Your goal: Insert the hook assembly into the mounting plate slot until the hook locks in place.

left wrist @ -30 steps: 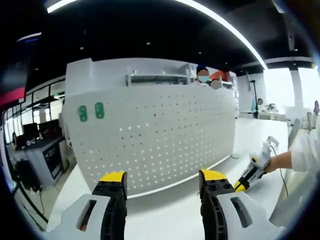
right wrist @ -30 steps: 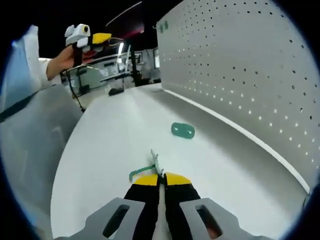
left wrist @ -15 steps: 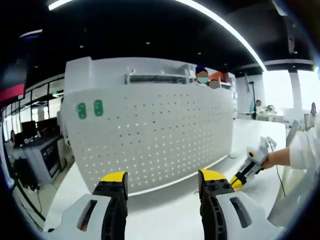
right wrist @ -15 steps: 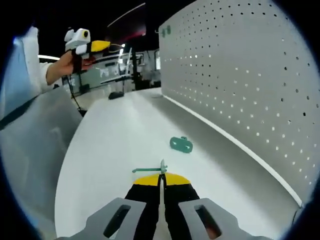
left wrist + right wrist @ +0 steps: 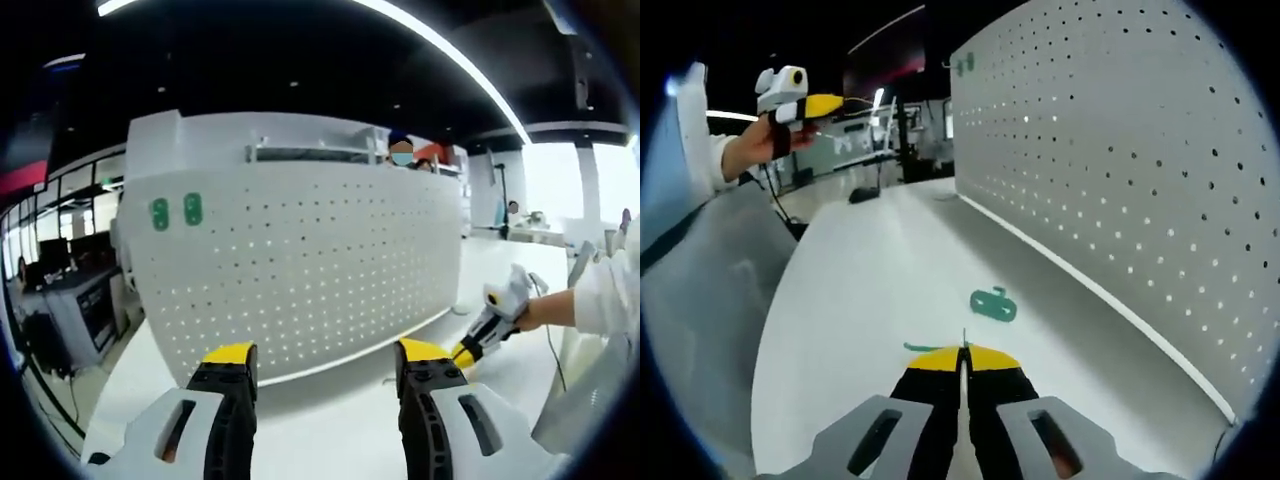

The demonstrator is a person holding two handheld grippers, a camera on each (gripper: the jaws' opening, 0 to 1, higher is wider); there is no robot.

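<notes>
A: Any text, labels or nos. readable?
B: None. Checked both views, nothing legible.
A: The pegboard (image 5: 300, 270)?
B: Plain white w/ holes, no print. Two green plates (image 5: 175, 212) hung near its top corner, no markings I could read; too small anyway.
A: The green plate on the table (image 5: 993, 303)?
B: Bare as far as I could tell, no brand or no.
A: Gripper bodies?
B: Yellow, black and grey, no lettering seen on either.
A: Background monitors, signs?
B: Too blurred and dark to read anything.
</notes>
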